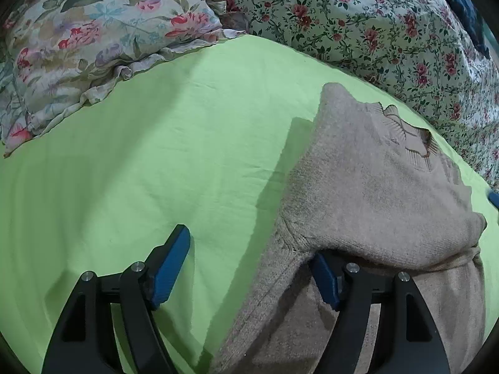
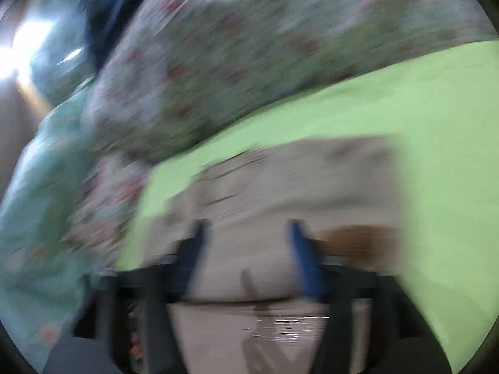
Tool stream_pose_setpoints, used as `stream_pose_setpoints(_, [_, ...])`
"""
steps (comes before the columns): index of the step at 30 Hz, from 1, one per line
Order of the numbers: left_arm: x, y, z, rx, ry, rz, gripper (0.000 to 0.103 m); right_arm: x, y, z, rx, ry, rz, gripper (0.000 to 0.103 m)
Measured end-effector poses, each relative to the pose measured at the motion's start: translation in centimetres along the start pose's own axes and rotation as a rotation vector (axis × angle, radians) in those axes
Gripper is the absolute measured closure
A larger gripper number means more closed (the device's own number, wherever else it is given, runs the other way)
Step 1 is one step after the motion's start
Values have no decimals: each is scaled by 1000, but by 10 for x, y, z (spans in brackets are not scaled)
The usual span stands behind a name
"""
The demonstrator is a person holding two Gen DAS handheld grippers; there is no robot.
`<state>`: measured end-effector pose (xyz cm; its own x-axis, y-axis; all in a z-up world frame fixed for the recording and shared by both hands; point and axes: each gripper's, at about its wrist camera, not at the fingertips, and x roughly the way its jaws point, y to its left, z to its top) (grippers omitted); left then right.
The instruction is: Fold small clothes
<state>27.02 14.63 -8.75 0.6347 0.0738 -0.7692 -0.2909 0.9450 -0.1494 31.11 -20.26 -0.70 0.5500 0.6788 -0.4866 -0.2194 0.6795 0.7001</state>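
A beige knit sweater lies on the lime green sheet, its collar toward the far right. My left gripper is open at the sweater's left edge: the left finger sits on bare sheet, the right finger is under a raised fold of the knit. In the right wrist view, heavily blurred, the sweater fills the centre and my right gripper is open just over it, blue fingers apart with cloth between them. A blue tip of it shows at the left wrist view's right edge.
A floral pillow lies at the back left and a floral quilt along the back right. In the right wrist view the quilt is heaped behind the sweater, with teal fabric at the left.
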Motion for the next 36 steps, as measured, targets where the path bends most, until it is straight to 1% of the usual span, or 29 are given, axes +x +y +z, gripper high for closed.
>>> stream_pose_setpoints(1, [0, 0, 0, 0, 0, 0, 28, 27, 15, 10, -23, 51, 40, 25])
stream_pose_setpoints(2, [0, 0, 0, 0, 0, -1, 28, 58, 31, 20, -68, 120, 57, 25])
stream_pose_setpoints(5, [-1, 1, -1, -7, -3, -18, 27, 132, 65, 38, -126, 236, 122, 25])
stream_pose_setpoints(6, [-2, 2, -2, -11, -7, -27, 26, 156, 73, 42, -141, 274, 131, 25])
stream_pose_setpoints(7, [-3, 3, -2, -14, -10, -35, 26, 185, 81, 48, -158, 307, 104, 25])
stream_pose_setpoints(8, [-3, 5, -2, -20, -12, -47, 25, 199, 84, 50, -159, 335, 97, 25])
stream_pose_setpoints(9, [-4, 6, -2, -30, -16, -61, 25, 229, 87, 51, -143, 442, 142, 24])
stream_pose_setpoints(11, [-6, 9, -3, -49, -32, -88, 24, 267, 94, 41, -123, 595, 213, 24])
stream_pose_setpoints(13, [-6, 12, -4, -67, -40, -114, 22, 294, 107, 33, -140, 656, 248, 24])
stream_pose_setpoints(15, [-6, 15, -4, -80, -44, -130, 22, 307, 112, 32, -86, 658, 337, 24])
stream_pose_setpoints(16, [-6, 15, -4, -81, -48, -135, 21, 312, 114, 36, -35, 607, 433, 24])
stream_pose_setpoints(17, [-6, 15, -4, -82, -50, -136, 21, 314, 116, 39, -9, 564, 488, 24])
stream_pose_setpoints(18, [-6, 14, -4, -81, -49, -136, 21, 315, 115, 43, 26, 503, 542, 23])
stream_pose_setpoints(19, [-7, 14, -4, -80, -51, -138, 21, 317, 112, 47, 71, 448, 563, 23])
stream_pose_setpoints(20, [-8, 14, -4, -80, -53, -143, 21, 318, 106, 51, 109, 394, 561, 23])
stream_pose_setpoints(22, [-9, 17, -4, -91, -58, -164, 21, 310, 97, 54, 141, 319, 535, 23])
stream_pose_setpoints(23, [-11, 19, -4, -100, -59, -178, 21, 297, 90, 56, 155, 276, 498, 23])
stream_pose_setpoints(24, [-12, 21, -4, -108, -59, -199, 21, 285, 85, 59, 154, 256, 464, 23])
stream_pose_setpoints(25, [-14, 24, -4, -117, -58, -222, 21, 268, 80, 61, 137, 230, 410, 23])
stream_pose_setpoints(27, [-18, 28, -4, -130, -48, -255, 21, 227, 70, 63, 90, 181, 344, 23])
stream_pose_setpoints(28, [-20, 31, -5, -133, -38, -277, 21, 192, 61, 60, 64, 153, 310, 23])
stream_pose_setpoints(30, [-28, 34, -9, -146, -16, -294, 21, 144, 45, 51, 30, 105, 275, 23])
stream_pose_setpoints(31, [-33, 36, -11, -150, -3, -302, 21, 102, 33, 43, 7, 68, 229, 23])
stream_pose_setpoints(32, [-38, 37, -13, -155, 5, -314, 21, 76, 26, 34, -9, 40, 208, 23])
stream_pose_setpoints(34, [-49, 35, -14, -158, -1, -302, 21, 19, 7, 15, -24, -21, 155, 23])
stream_pose_setpoints(36, [-54, 29, -8, -129, -12, -261, 21, -21, -10, -4, -30, -68, 109, 23])
